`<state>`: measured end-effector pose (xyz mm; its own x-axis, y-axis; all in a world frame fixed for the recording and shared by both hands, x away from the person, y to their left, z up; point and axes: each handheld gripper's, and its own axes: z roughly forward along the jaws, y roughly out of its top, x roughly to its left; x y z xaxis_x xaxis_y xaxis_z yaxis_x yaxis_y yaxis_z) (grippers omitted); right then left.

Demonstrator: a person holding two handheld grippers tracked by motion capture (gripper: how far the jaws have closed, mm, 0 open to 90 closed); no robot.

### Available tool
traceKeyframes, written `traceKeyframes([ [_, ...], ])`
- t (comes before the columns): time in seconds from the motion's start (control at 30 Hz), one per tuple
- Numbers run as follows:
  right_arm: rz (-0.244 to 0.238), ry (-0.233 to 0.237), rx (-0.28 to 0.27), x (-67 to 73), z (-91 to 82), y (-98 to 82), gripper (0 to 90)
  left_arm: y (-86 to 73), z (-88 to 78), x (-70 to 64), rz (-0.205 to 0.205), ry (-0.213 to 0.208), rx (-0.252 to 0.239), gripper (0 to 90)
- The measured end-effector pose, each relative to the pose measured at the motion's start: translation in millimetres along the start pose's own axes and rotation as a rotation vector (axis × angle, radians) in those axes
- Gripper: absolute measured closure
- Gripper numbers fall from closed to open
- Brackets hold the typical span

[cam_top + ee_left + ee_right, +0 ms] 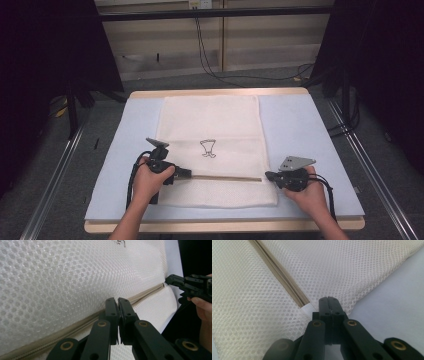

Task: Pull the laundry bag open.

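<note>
Across the pale blue table mat lies a white honeycomb-mesh laundry bag, its beige zipper running from nine to three o'clock near the front edge. Both claws are closed: the left gripper at the zipper's nine o'clock end, the right gripper pinching the bag's three o'clock edge. Pulling smoothly likely needs steady opposing tension.

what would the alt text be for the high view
A person's two hands hold the left gripper and right gripper, jaws shut, at opposite ends of the zipper across a white mesh bag. The bag lies flat on a pale blue mat.
</note>
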<state>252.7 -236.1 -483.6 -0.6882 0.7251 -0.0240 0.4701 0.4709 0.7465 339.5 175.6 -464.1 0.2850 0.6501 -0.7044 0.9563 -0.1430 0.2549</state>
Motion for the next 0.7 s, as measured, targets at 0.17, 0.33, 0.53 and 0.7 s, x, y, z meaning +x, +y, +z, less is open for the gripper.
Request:
traceKeyframes([
  [0.17,-0.004,0.003,-0.002,0.0,0.3,0.2,90.0,-0.6,-2.7,3.2,-0.004,-0.012,0.002,87.4],
  [0.33,0.001,0.003,-0.002,0.2,0.2,0.0,90.0,-2.1,-4.7,4.0,-0.015,-0.022,-0.002,87.4],
  [0.53,0.011,0.006,-0.008,-0.5,0.6,-0.5,90.0,-3.0,-6.3,5.1,-0.003,-0.032,-0.001,87.3],
  [0.7,0.012,0.005,-0.008,-0.5,0.6,-0.4,90.0,-3.9,-7.4,6.4,-0.009,-0.020,-0.006,87.3],
])
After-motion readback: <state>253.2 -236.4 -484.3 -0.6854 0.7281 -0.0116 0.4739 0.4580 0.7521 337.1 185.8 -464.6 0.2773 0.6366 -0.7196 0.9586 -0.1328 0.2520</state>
